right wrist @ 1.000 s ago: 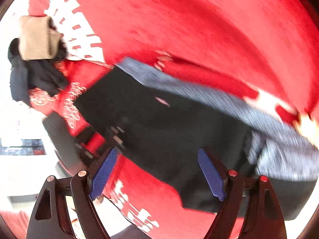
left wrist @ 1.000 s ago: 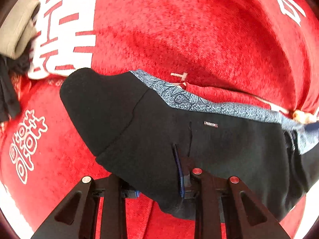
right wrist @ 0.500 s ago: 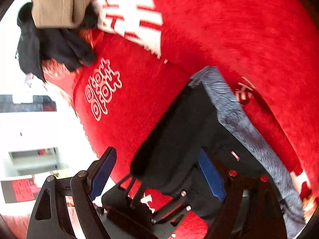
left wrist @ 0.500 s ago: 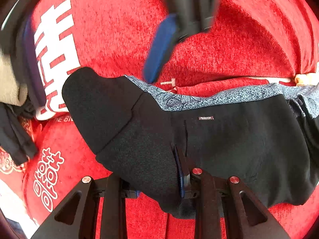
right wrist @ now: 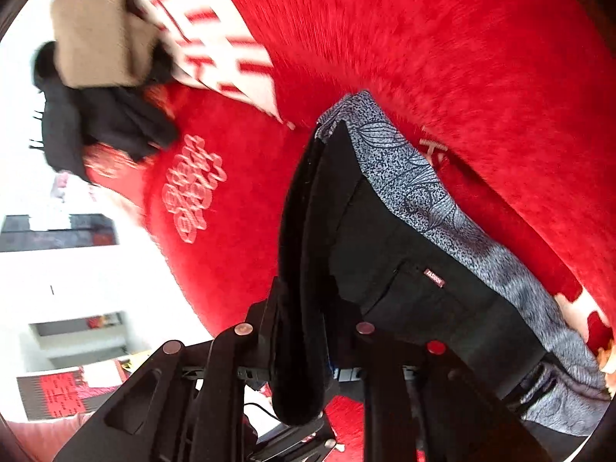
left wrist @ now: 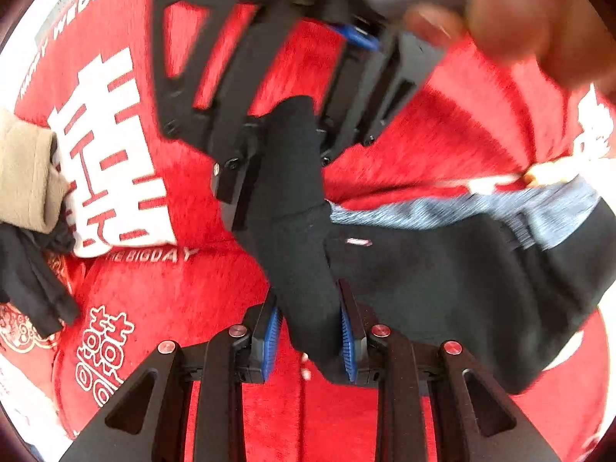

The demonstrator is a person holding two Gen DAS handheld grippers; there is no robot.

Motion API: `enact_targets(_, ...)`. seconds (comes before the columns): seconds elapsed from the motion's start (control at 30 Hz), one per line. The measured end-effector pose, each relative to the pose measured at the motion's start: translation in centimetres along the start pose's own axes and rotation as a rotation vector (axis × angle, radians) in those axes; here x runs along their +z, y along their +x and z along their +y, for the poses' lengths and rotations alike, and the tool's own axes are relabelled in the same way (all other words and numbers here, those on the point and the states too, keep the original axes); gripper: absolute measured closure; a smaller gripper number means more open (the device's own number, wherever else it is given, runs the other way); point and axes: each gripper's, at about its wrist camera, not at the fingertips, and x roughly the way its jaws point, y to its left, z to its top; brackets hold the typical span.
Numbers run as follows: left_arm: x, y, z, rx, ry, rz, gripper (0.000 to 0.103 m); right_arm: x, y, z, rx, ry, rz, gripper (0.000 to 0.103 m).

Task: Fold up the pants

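Observation:
The black pants (left wrist: 442, 288), with a grey patterned side stripe (left wrist: 481, 208) and a small label, lie on the red blanket. Their near end is bunched into a narrow black band (left wrist: 296, 231) stretched between both grippers. My left gripper (left wrist: 308, 331) is shut on the band's lower end, with a blue pad on each side. Opposite it, my right gripper (left wrist: 287, 142) clamps the band's far end, with a person's hand (left wrist: 519, 19) behind it. In the right wrist view my right gripper (right wrist: 308, 327) is shut on the black edge of the pants (right wrist: 385, 250), with the stripe (right wrist: 415, 188) running off to the right.
A red plush blanket (left wrist: 442, 134) with large white characters (left wrist: 107, 154) covers the surface. A folded beige garment (left wrist: 23, 173) and dark clothes (left wrist: 27, 281) lie at the left. The right wrist view shows the blanket's left edge (right wrist: 173, 269) and a white room beyond.
My right gripper swung in over the pants' end and shut on it. The flat black end has been gathered into a narrow raised band between the two grippers.

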Motion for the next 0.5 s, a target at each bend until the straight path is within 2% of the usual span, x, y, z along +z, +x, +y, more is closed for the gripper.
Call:
enact_targets(0.17,2.5,-4.3,-2.5,-0.068,0.019,-0.067,0.075,-4.6,-6.8,-2.2,0.130,0.032,-0.166,0.082)
enact_targets(0.3,4.5,-7.4,-7.0,-0.139,0.078,-0.113,0.075,-9.9,-12.7,-5.8,0.201,0.094,-0.303,0.082)
enact_targets(0.5,6.6,-9.0,-16.4,-0.256,0.184,-0.110,0.075,-18.7,-18.2,-13.4,0.218,0.219,-0.457,0.082)
